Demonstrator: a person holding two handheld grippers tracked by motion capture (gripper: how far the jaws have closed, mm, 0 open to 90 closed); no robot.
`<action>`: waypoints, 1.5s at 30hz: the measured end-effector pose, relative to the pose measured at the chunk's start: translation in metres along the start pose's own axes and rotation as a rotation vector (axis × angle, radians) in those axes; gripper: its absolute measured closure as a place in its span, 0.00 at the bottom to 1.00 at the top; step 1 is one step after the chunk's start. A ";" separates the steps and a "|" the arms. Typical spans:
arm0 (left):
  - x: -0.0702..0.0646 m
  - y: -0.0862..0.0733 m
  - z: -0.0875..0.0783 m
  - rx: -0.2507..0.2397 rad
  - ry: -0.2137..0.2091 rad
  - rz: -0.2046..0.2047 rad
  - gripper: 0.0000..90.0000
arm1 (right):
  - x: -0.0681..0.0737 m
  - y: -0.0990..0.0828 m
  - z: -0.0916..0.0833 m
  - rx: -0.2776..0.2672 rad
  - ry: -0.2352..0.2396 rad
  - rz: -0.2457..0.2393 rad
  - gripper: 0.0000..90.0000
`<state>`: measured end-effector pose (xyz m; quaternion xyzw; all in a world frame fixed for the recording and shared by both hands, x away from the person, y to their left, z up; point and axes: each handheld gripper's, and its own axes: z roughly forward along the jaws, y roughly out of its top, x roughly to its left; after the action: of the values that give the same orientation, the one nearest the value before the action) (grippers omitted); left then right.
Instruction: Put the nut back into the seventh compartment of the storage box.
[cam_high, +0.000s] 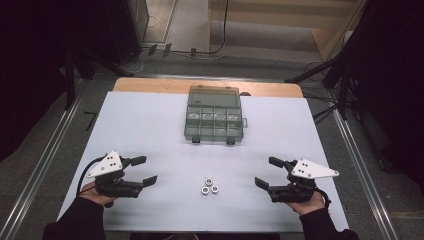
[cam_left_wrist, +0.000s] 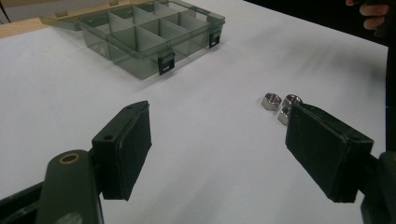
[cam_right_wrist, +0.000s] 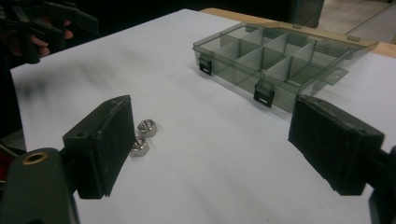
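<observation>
We judge the work barely begun. The white tabletop carries everything we need, and nothing has been sorted yet. At its far middle stands our smoky clear compartment box, lid thrown back and latches hanging loose at the near wall; as far as we can see from the gripper views, its compartments are bare. Our left gripper rests at the near left with its fingers spread wide and nothing between them. Our right gripper sits at the near right, fingers likewise released and empty. Between the two, well apart from the box, lie the three steel hex nuts in a tight cluster, touching or nearly so. What remains, we reckon, is everything: picking up each nut and dropping it into a compartment.
</observation>
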<state>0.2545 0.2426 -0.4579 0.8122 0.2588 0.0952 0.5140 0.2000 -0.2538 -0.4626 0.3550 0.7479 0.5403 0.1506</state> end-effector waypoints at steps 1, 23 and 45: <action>0.000 0.000 0.000 0.002 -0.002 0.003 0.25 | 0.000 0.000 0.000 0.000 -0.001 0.001 0.18; 0.001 -0.001 -0.001 0.029 -0.001 0.000 0.25 | -0.002 0.001 0.002 0.015 0.013 -0.002 0.17; 0.003 0.000 0.003 0.078 0.012 0.001 0.25 | 0.001 0.002 0.005 0.080 -0.009 -0.022 0.16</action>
<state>0.2579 0.2414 -0.4601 0.8311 0.2650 0.0903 0.4805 0.2029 -0.2490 -0.4622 0.3549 0.7723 0.5064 0.1457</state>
